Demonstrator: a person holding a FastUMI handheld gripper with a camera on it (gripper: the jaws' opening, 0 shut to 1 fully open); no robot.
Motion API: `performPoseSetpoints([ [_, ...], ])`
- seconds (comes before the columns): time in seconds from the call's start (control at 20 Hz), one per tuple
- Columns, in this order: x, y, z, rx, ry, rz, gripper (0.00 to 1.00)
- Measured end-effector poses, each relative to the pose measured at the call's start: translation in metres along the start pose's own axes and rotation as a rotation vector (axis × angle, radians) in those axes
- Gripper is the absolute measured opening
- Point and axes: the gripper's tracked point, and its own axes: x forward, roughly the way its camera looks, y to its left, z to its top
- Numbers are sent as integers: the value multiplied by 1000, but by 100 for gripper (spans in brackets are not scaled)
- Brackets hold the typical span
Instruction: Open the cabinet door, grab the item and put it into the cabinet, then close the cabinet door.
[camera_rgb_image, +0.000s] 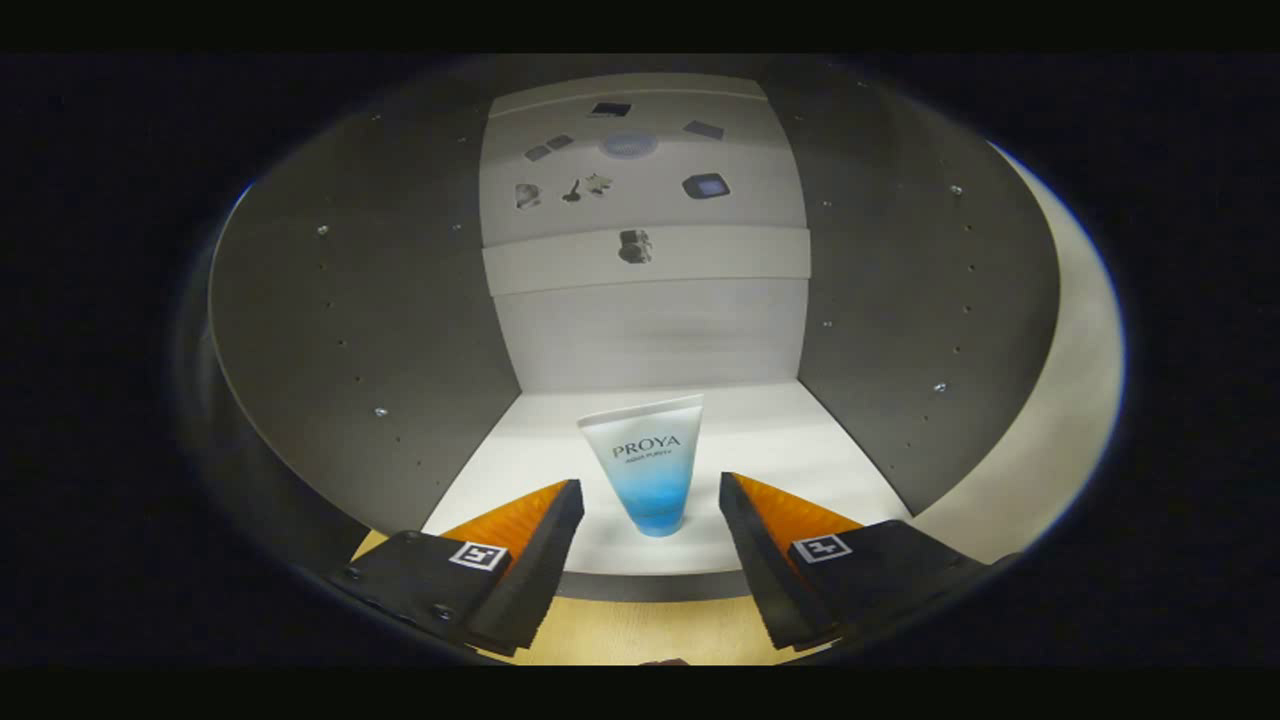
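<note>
A white and blue tube (648, 465) stands upright on its cap on the white floor of the open cabinet (770, 440), near the front lip. My gripper (650, 497) is open, its two black and orange fingers (545, 530) apart on either side of the tube's lower end without touching it. The tube stands just ahead of the fingertips. The cabinet's grey side walls (350, 330) rise to left and right, and its pale back panel lies beyond the tube. The cabinet door (1060, 400) shows as a pale edge swung open at the right.
The cabinet's dark front lip (650, 585) runs under the fingers, with a yellowish wood surface (640, 630) below it. Small peg holes and screws dot both side walls. Several small dark marks sit high on the back panel (640, 180).
</note>
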Motion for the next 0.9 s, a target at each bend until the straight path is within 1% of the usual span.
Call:
performPoseSetpoints([
  [0.2, -59, 17, 14, -35, -79, 39, 89],
  [0.45, -162, 39, 22, -71, -213, 96, 89],
  [0.65, -243, 37, 14, -82, -303, 118, 89],
  [0.9, -333, 17, -15, -86, -356, 151, 89],
])
